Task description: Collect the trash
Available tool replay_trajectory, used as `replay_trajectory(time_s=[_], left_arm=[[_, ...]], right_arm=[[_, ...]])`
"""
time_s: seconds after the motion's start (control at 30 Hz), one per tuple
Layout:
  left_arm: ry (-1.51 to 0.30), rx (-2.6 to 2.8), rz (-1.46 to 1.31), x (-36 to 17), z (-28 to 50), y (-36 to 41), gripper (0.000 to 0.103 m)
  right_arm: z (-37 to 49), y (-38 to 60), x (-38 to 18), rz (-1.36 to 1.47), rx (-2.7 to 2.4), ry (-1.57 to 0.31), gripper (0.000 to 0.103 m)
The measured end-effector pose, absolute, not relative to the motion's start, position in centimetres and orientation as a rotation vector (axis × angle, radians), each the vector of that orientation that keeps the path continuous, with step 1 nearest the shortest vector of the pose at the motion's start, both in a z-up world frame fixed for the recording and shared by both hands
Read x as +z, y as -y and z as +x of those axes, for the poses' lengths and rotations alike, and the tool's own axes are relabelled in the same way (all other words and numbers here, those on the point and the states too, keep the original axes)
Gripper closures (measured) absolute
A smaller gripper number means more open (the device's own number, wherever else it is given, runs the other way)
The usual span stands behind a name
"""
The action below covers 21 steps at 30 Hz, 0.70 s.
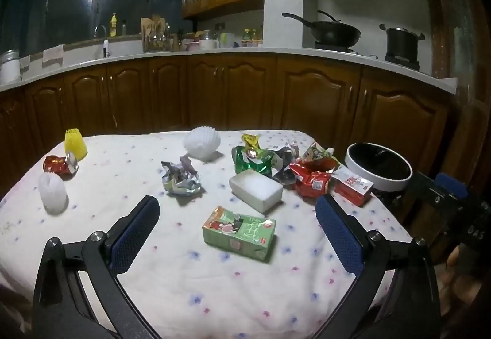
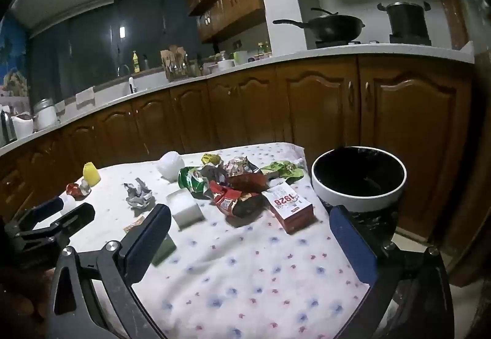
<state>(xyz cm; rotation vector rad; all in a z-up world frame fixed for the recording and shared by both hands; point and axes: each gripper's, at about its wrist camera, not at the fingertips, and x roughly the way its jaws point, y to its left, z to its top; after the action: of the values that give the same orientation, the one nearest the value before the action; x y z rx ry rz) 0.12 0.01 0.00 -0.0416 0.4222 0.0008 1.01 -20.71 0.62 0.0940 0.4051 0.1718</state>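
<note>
Trash lies on a table with a flowered cloth point(image 1: 214, 293). A green carton point(image 1: 238, 232) lies just ahead of my open, empty left gripper point(image 1: 237, 216). Beyond it sit a white foam block point(image 1: 256, 190), crumpled foil point(image 1: 180, 178), a pile of wrappers point(image 1: 276, 161) and a red-and-white carton point(image 1: 353, 187). My right gripper point(image 2: 250, 227) is open and empty; the red-and-white carton point(image 2: 290, 205) and the wrapper pile point(image 2: 233, 185) lie ahead of it. A white-rimmed bin with a black liner point(image 2: 359, 176) stands off the table's right edge, also in the left wrist view point(image 1: 379, 167).
At the table's left are a crushed red can point(image 1: 59, 164), a yellow cup point(image 1: 75, 144) and white foam nets point(image 1: 52, 193) point(image 1: 202, 142). Wooden cabinets point(image 1: 245, 93) and a countertop with pots run behind. The left gripper shows at left in the right wrist view point(image 2: 61, 213).
</note>
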Motion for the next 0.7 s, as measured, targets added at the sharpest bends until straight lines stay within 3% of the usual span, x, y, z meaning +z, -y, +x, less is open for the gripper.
replay_trajectory(time_s=[0.7], left_arm=[[-0.422, -0.008, -0.04, -0.3, 0.2, 0.5, 0.0]], right_arm=[[1.0, 20.6, 0.7, 0.088, 0.172, -0.409, 0.0]])
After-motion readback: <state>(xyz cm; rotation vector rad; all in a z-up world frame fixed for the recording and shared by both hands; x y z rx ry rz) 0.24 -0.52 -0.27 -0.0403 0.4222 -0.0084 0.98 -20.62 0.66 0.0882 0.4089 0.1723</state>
